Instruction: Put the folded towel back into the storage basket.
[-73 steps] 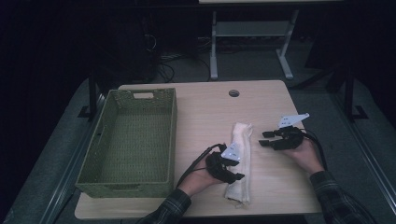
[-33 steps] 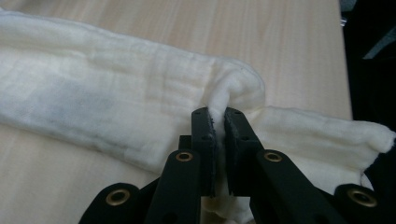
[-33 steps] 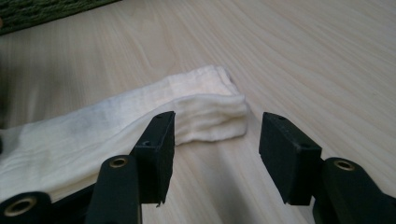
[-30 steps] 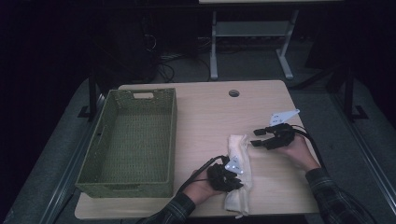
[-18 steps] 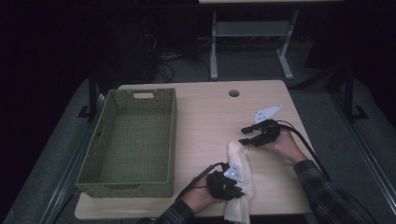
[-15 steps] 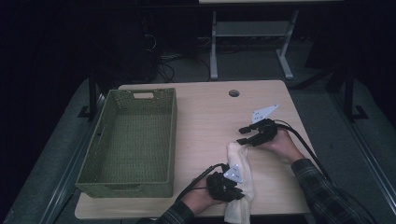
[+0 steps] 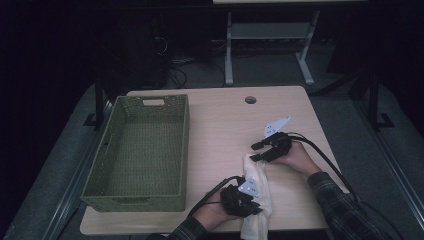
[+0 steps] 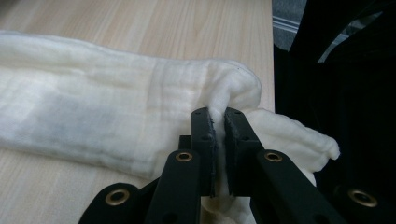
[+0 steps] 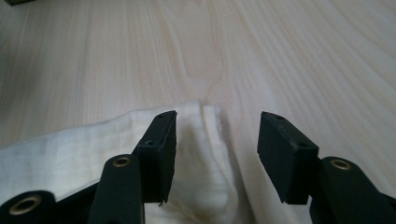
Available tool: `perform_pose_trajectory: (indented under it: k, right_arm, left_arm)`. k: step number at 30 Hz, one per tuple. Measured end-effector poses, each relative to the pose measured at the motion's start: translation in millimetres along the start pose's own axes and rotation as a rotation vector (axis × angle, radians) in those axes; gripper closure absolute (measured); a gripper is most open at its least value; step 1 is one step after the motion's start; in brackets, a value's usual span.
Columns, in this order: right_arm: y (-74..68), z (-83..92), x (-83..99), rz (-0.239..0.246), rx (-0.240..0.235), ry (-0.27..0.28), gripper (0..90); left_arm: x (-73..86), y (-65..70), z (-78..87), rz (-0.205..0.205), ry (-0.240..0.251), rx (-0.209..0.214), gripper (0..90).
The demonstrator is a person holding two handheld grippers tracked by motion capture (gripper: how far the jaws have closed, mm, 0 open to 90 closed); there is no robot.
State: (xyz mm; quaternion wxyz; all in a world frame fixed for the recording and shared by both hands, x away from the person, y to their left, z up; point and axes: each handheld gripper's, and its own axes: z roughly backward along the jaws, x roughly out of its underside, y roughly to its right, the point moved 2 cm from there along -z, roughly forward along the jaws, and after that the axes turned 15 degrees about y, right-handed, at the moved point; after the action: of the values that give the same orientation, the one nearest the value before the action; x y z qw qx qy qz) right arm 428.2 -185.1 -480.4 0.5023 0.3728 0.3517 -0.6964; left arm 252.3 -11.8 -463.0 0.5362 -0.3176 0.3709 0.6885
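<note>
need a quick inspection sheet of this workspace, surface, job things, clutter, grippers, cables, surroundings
surface: light wooden table with a round cable hole.
job's things: cream folded cloth along the near edge, its near end hanging over; empty green woven basket on the left.
clutter: nothing seen.
grippers: left gripper pinches a fold of the cloth; right gripper open above the cloth's far end.
cables: black cable trails from the right gripper.
surroundings: dark room, grey table frame behind.

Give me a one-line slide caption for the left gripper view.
Left gripper pinches a fold of the white cloth lying on the wooden table.
</note>
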Motion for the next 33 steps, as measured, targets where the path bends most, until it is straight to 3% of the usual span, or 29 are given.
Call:
perform_pose_trajectory:
  k: [2,9,14,20,27,33]
  right_arm:
    - [-1.9,-0.6,1.6,-0.008,-0.011,-0.007,47.3]
    - [-5.5,-3.9,5.9,0.033,-0.030,-0.032,52.6]
    - [-8.2,-3.6,5.7,0.073,-0.057,-0.042,68.4]
    - [-9.5,-3.1,7.3,0.036,-0.101,-0.041,81.2]
    - [-11.8,-3.5,5.0,0.047,-0.095,-0.047,84.2]
    - [-11.3,5.6,-8.6,0.041,-0.069,-0.015,84.5]
  left_arm:
    - [-0.9,-0.6,1.1,-0.001,0.008,-0.002,83.3]
    - [-2.1,-2.1,3.7,0.004,0.024,-0.007,83.3]
    - [-2.8,-2.9,4.9,0.010,0.031,-0.010,83.3]
    - [-3.6,-5.0,6.4,0.017,0.043,-0.011,83.3]
    - [-6.3,-10.5,9.4,0.021,0.052,-0.013,83.3]
    - [-16.7,-14.3,19.0,0.023,0.089,-0.054,83.4]
